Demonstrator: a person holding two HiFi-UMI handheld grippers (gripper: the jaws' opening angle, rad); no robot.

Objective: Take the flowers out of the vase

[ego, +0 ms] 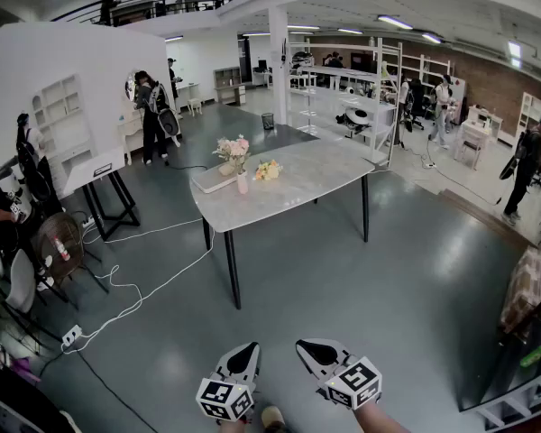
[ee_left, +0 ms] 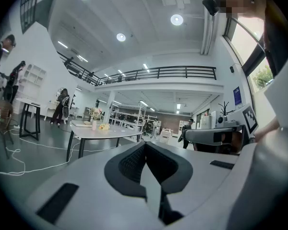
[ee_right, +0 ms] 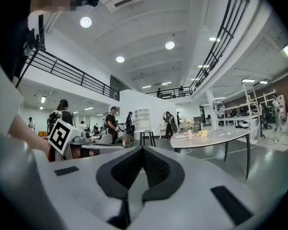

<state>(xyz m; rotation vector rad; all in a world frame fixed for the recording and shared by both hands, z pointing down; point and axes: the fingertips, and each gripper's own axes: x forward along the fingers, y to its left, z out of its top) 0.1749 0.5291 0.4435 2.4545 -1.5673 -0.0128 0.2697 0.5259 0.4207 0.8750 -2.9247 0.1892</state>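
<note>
**Clamped shut and empty, well short of the table**

Held low over open grey floor (ego: 361, 269): left gripper (ego: 242, 361) and right gripper (ego: 319, 354), both clenched on nothing. Far ahead, near the table (ego: 316, 177) left edge: upright vase (ego: 242, 184), flowers (ego: 233, 149) standing vertical. Left of the table legs, trailing white cable (ego: 160, 286).

We see bare floor (ego: 343, 287) stretching from us to the counter (ego: 298, 197), well apart. White cables (ego: 167, 278) snake along the left; loose flowers (ego: 268, 170) crowd the vase (ego: 242, 183).
</note>
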